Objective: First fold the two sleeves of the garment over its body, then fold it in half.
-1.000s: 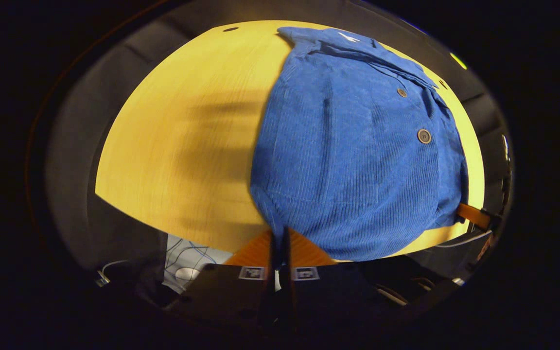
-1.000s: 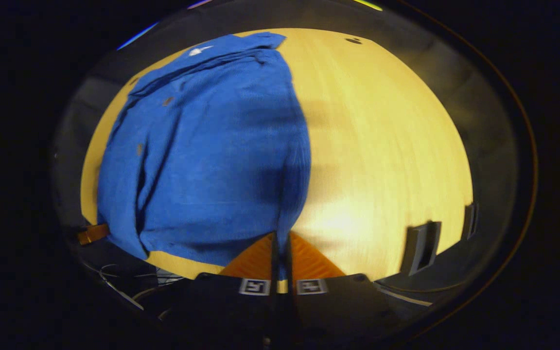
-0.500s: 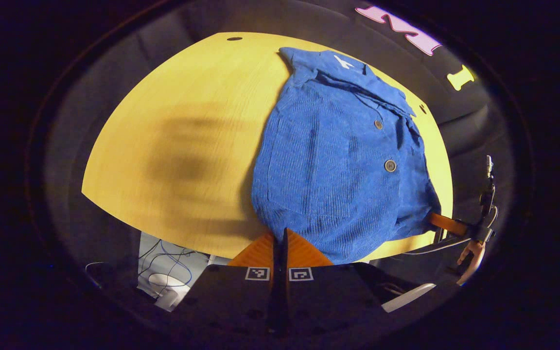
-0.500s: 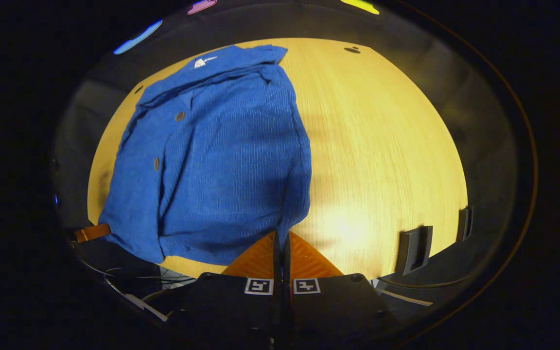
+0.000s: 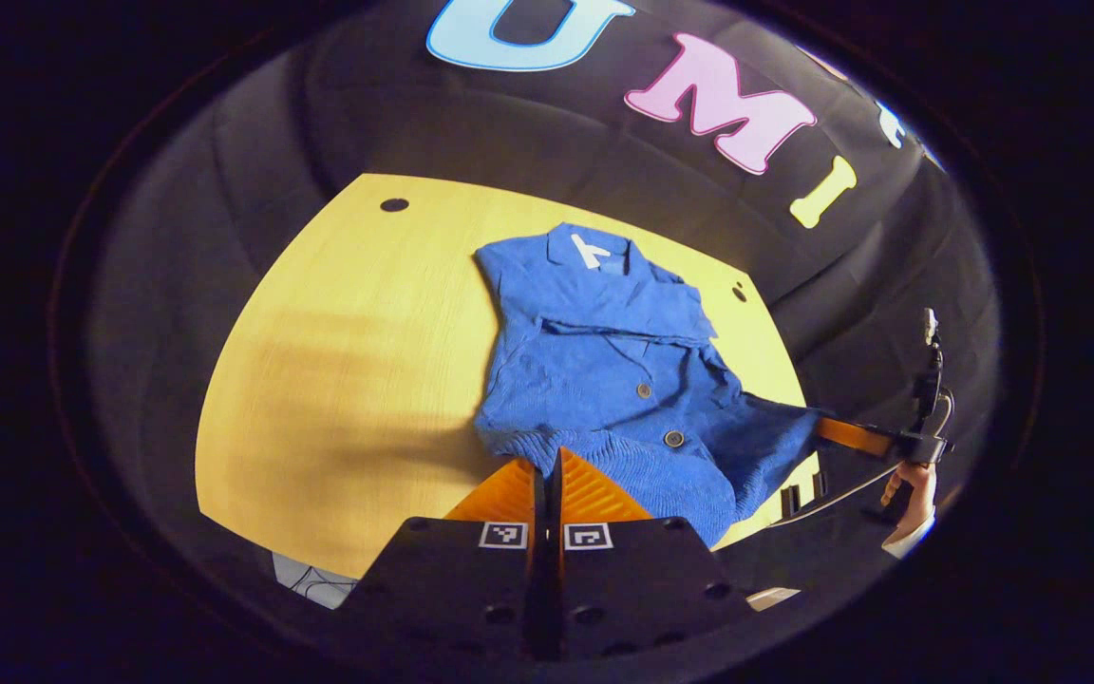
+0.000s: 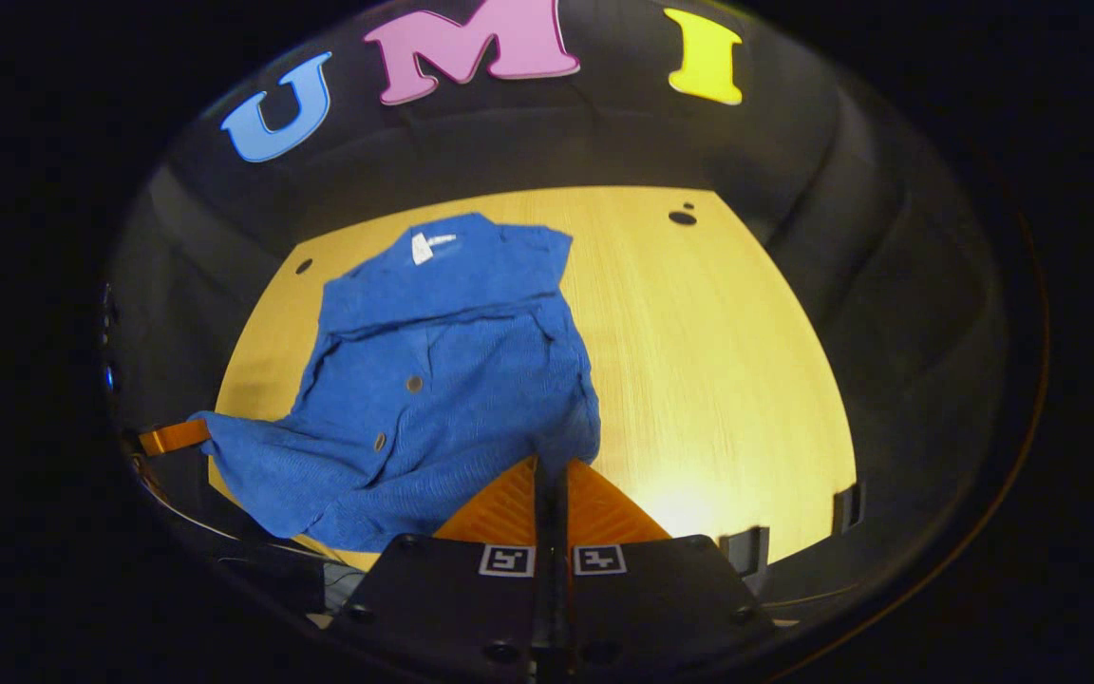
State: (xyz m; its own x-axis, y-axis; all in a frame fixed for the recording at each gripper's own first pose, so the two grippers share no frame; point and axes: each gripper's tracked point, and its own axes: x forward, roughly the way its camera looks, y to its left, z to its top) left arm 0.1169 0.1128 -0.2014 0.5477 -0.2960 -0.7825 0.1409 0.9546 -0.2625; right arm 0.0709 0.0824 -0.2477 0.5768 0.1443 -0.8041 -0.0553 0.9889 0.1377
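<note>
Evidently the half-fold is the step in hand: the blue garment [image 5: 618,380] lies on the yellow surface [image 5: 338,380] with its sleeves already tucked over the body, collar at 12 o'clock and hem at 6 o'clock, and both near corners are raised off the surface. In the left gripper view, the left gripper [image 5: 547,465] has its orange fingers [image 5: 594,492] closed together on the hem corner at 6 o'clock, while the right gripper [image 5: 856,439] appears at 3 o'clock, pinching the opposite corner, which is drawn out taut. The right gripper view confirms its own fingers [image 6: 509,508] are pressed shut on blue cloth. In my judgement, the next move calls for carrying both corners together toward 12 o'clock, level and evenly spaced, to land the hem on the collar line before releasing.
</note>
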